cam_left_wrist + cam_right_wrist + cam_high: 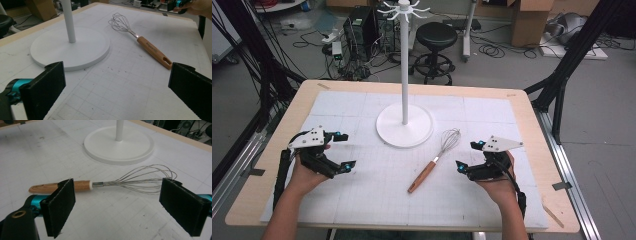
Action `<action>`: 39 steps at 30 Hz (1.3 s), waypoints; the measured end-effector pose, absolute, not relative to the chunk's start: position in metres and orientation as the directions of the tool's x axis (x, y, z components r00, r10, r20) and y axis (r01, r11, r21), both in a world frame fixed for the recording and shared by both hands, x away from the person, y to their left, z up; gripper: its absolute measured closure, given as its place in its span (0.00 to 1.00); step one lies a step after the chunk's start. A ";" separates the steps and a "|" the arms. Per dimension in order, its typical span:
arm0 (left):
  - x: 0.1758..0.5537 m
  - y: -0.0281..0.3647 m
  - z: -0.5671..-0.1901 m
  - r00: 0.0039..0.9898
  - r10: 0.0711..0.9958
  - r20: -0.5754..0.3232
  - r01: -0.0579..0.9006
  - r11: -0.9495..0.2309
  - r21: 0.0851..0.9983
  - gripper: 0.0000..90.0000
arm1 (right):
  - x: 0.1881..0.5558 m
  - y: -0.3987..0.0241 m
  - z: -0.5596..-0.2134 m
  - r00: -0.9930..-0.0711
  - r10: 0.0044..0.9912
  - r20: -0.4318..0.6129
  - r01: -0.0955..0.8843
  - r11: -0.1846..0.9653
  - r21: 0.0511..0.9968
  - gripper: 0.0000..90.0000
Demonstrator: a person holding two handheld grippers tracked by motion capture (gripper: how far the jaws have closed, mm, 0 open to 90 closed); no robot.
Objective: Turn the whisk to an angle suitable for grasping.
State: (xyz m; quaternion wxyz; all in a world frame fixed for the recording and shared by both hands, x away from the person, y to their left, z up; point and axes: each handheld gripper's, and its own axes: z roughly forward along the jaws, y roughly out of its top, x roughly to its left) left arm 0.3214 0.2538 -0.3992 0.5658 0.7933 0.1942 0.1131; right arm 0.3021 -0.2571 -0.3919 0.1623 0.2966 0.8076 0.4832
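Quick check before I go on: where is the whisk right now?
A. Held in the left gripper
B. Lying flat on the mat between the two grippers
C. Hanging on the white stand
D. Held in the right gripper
B: the whisk lies flat on the mat beside the stand's base, between the open left gripper and the open right gripper, touched by neither.

Whisk (435, 161) laid flat on the table (522, 117), diagonal; wooden handle toward the near edge, wire head toward the white stand base (404, 131), not touching.
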 end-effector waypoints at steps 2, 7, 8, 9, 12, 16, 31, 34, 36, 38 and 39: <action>0.322 0.254 -0.400 0.897 0.440 -0.047 0.188 -0.283 0.940 0.02 | 0.303 -0.257 -0.393 -0.770 0.638 0.030 0.329 0.357 0.874 0.14; 0.322 0.251 -0.401 0.898 0.438 -0.039 0.187 -0.301 0.935 0.02 | 0.302 -0.255 -0.395 -0.774 0.633 0.018 0.329 0.378 0.865 0.15; 0.322 0.251 -0.401 0.898 0.438 -0.039 0.187 -0.301 0.935 0.02 | 0.302 -0.255 -0.395 -0.774 0.633 0.018 0.329 0.378 0.865 0.15; 0.321 0.250 -0.401 0.900 0.435 -0.033 0.181 -0.303 0.936 0.02 | 0.300 -0.254 -0.394 -0.775 0.632 0.010 0.325 0.384 0.864 0.15; 0.321 0.251 -0.399 0.899 0.437 -0.035 0.178 -0.291 0.940 0.02 | 0.298 -0.253 -0.392 -0.774 0.633 0.003 0.316 0.382 0.868 0.15; 0.320 0.253 -0.398 0.897 0.441 -0.034 0.174 -0.280 0.944 0.02 | 0.298 -0.250 -0.391 -0.775 0.631 -0.002 0.316 0.391 0.865 0.17; 0.321 0.251 -0.399 0.897 0.440 -0.037 0.179 -0.286 0.941 0.02 | 0.299 -0.247 -0.393 -0.789 0.615 -0.010 0.314 0.417 0.853 0.30; 0.320 0.251 -0.399 0.901 0.432 -0.037 0.176 -0.286 0.942 0.02 | 0.298 -0.247 -0.392 -0.791 0.612 -0.019 0.308 0.425 0.851 0.34; 0.319 0.251 -0.398 0.901 0.433 -0.035 0.173 -0.284 0.943 0.02 | 0.299 -0.247 -0.393 -0.792 0.610 -0.017 0.307 0.423 0.852 0.39; 0.320 0.252 -0.397 0.901 0.433 -0.034 0.169 -0.277 0.946 0.02 | 0.300 -0.246 -0.394 -0.795 0.606 -0.017 0.308 0.428 0.850 0.43; 0.320 0.252 -0.397 0.901 0.433 -0.034 0.169 -0.277 0.946 0.02 | 0.300 -0.246 -0.394 -0.795 0.606 -0.017 0.308 0.428 0.850 0.43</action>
